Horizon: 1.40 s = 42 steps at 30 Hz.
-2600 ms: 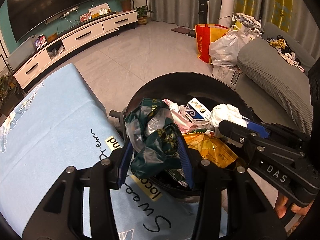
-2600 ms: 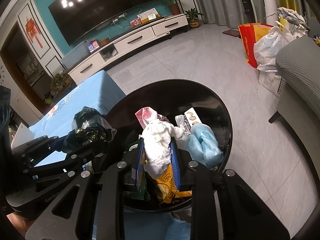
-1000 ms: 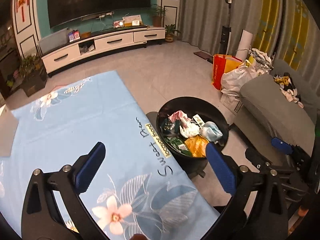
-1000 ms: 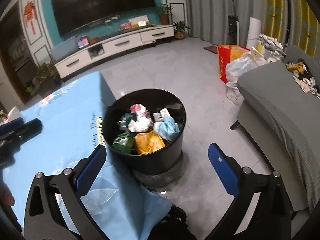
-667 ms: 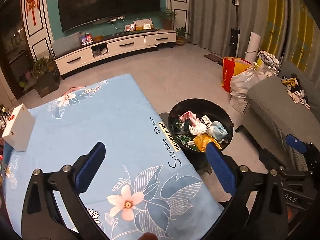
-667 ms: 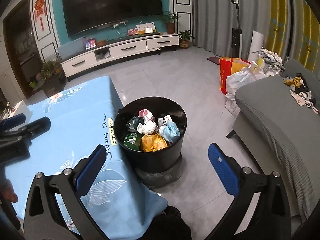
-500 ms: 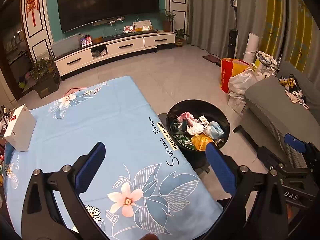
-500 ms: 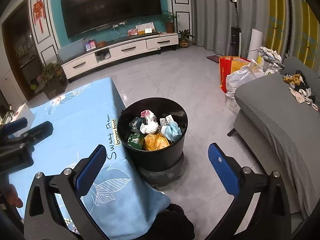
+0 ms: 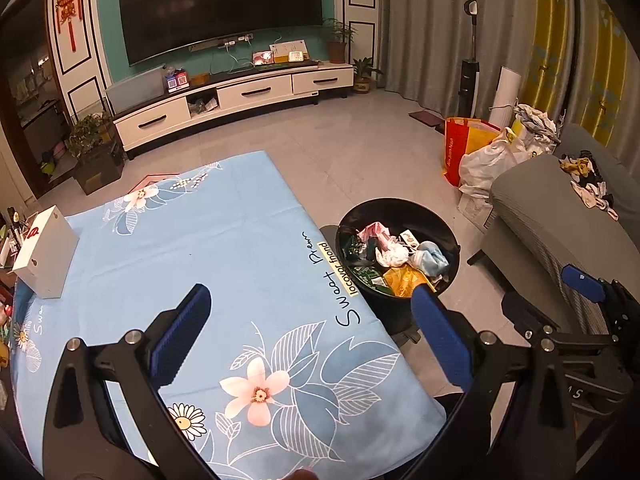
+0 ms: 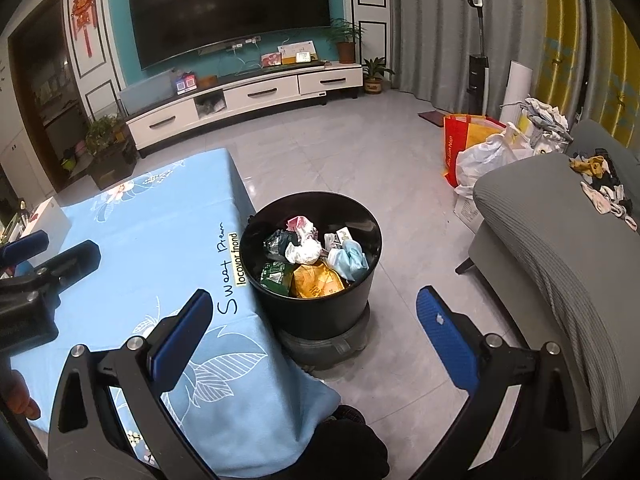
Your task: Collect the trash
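1. Left wrist view: my left hand-held gripper (image 9: 308,322) spread wide, empty, over blue-cloth bench (image 9: 192,248).
2. Right hand-held gripper (image 10: 314,314) wide, empty too.
3. Trash (image 10: 312,258) sits in black bin (image 10: 316,312) just beside bench.

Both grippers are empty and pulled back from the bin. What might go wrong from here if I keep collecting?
1. The black trash bin looks nearly full; the white crumpled paper and yellow snack bag sit high, so further drops may spill onto the floor.
2. The bin stands close against the blue tablecloth edge; a low swing of the right gripper might snag the cloth.
3. The white box sits near the table's far-left edge; the left gripper might nudge it off.
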### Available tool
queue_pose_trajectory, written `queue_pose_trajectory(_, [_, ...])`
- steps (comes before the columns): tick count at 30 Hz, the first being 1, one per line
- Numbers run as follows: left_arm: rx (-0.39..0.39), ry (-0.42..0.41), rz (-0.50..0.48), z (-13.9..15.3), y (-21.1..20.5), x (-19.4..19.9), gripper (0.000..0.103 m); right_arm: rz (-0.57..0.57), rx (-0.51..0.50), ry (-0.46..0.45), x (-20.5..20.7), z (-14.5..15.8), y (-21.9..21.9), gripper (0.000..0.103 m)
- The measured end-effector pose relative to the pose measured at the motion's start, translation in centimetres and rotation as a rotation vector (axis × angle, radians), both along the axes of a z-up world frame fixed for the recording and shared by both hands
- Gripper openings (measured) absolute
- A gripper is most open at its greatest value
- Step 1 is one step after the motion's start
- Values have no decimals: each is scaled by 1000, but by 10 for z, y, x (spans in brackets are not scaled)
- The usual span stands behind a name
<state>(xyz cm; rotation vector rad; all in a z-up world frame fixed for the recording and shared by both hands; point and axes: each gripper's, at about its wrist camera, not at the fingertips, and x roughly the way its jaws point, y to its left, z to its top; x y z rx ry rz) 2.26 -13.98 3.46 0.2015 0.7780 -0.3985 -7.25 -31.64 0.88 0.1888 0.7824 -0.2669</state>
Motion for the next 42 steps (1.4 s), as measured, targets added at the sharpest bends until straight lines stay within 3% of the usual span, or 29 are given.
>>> queue_pose_trajectory(42, [7, 1, 15, 2, 3, -1, 100, 12, -4, -7, 1, 2, 4, 100])
